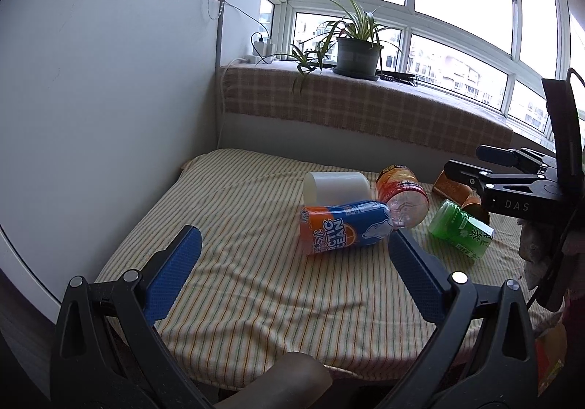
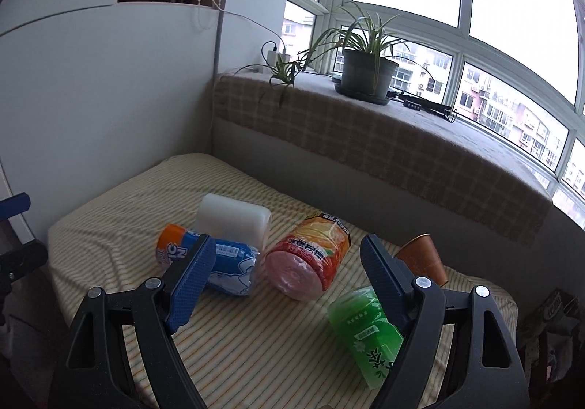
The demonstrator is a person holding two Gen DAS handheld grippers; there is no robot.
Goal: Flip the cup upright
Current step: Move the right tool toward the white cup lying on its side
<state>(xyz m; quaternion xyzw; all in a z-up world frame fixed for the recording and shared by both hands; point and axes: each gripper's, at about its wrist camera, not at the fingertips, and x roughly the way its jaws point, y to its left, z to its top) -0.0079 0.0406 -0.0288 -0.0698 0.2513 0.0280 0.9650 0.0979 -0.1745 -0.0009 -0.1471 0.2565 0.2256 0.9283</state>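
I have both tools over the striped cloth surface (image 1: 256,299). My left tool (image 1: 296,255) is spread wide, nothing between its blue pads (image 1: 172,277). My right tool (image 2: 289,273) is spread wide too and grips nothing.

My landmark is the orange juice bottle (image 2: 314,255), lying on its side mid-surface. The cup (image 2: 424,257), copper-brown paper, lies tipped over just right of that bottle, toward the window ledge, its mouth facing away from the bottle; in the left view my right tool partly hides it. A green tea bottle (image 2: 365,328) lies nearer me than the juice bottle, beside my right tool's right finger. Left of the juice bottle lies a blue Arctic Ocean bottle (image 1: 343,226), and behind that a white container (image 1: 336,186) on its side. A potted plant (image 2: 365,76) stands on the ledge beyond.
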